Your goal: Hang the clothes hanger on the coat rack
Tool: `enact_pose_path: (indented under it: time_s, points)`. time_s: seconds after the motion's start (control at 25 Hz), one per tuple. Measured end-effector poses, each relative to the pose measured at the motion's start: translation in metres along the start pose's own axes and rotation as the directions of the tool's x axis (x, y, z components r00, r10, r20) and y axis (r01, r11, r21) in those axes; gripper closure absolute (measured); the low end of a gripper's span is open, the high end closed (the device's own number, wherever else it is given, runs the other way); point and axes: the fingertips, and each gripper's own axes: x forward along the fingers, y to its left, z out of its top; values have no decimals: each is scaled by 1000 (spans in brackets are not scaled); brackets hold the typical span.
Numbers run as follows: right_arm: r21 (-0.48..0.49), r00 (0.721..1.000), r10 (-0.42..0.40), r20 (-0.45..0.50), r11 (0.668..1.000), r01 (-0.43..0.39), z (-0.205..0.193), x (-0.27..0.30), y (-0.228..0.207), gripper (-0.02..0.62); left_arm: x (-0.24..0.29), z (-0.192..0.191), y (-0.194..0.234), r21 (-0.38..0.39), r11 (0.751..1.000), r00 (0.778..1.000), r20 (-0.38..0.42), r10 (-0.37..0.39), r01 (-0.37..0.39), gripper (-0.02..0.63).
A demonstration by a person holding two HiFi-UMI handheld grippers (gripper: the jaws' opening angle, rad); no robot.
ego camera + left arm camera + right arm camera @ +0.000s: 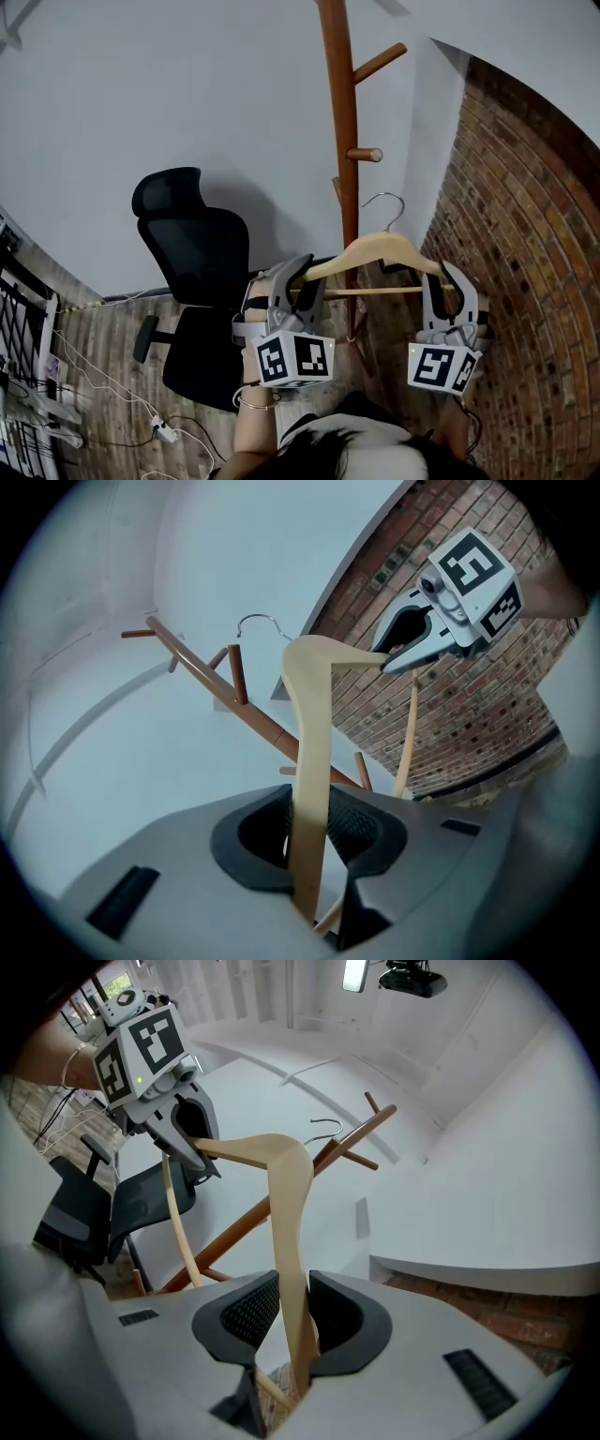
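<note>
My left tongs point(298, 274) and right tongs point(439, 279), barely parted, clamp the hanger point(375, 251), seemingly clear of the coat rack point(339, 112); only the right gripper view shows the ceiling light point(354, 973).

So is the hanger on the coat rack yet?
Not yet. Done: the wooden hanger is picked up. In hand: the left gripper and right gripper clamp its two ends, lifted in front of the coat rack. Left: slipping its metal hook over a peg.

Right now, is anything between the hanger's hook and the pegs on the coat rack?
Nothing visible. The hook of the hanger is in open air beside the coat rack, just below its short peg in the head view. The office chair stands off to the left.
</note>
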Motion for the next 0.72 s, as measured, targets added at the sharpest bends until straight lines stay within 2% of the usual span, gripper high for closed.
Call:
enact_pose_path:
  time_s: [0.4,0.72]
  points:
    - [-2,996,30,88,1000,-30,8,24,-16,482,6,11,18,-47,997,997,-46,64,-66,508]
    - [10,995,14,99,1000,-15,15,38,-25,479,15,13,31,-42,997,997,-33,68,-69,511]
